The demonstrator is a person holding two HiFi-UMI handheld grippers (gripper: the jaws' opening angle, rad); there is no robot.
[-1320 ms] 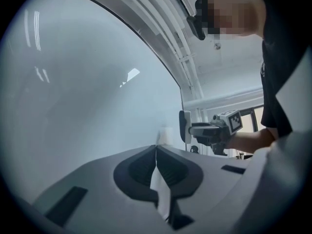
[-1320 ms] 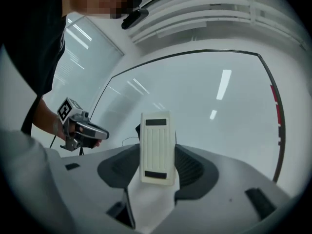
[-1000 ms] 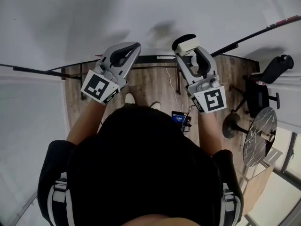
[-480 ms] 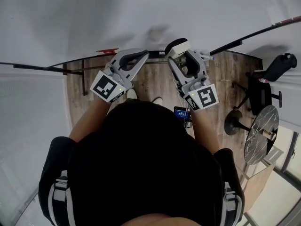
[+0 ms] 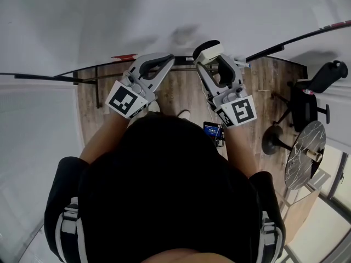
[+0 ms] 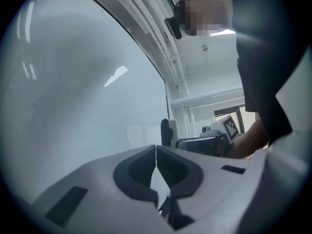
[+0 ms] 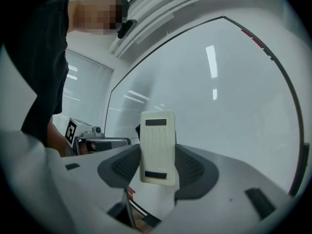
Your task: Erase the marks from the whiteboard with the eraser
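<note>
The whiteboard (image 5: 164, 15) fills the top of the head view; I see no marks on it, and in the right gripper view the whiteboard (image 7: 224, 101) looks clean too. My right gripper (image 5: 211, 58) is shut on a cream eraser (image 5: 207, 50) with a dark felt side, held close to the board's lower edge. From its own camera the eraser (image 7: 157, 140) stands upright between the jaws of the right gripper (image 7: 157, 157). My left gripper (image 5: 169, 59) is just left of it, shut on nothing. The left gripper (image 6: 156, 150) shows its jaws touching, with the eraser (image 6: 167, 132) beyond.
A red marker (image 5: 125, 57) lies on the dark ledge (image 5: 104, 71) under the board. Below is wooden floor (image 5: 175, 95). A black office chair (image 5: 317, 89) and a small round table (image 5: 303, 156) stand at the right. A small lit screen (image 5: 213, 130) hangs at my waist.
Both grippers have risen toward the board's lower edge and come closer together. The eraser has stayed in the right gripper throughout.
</note>
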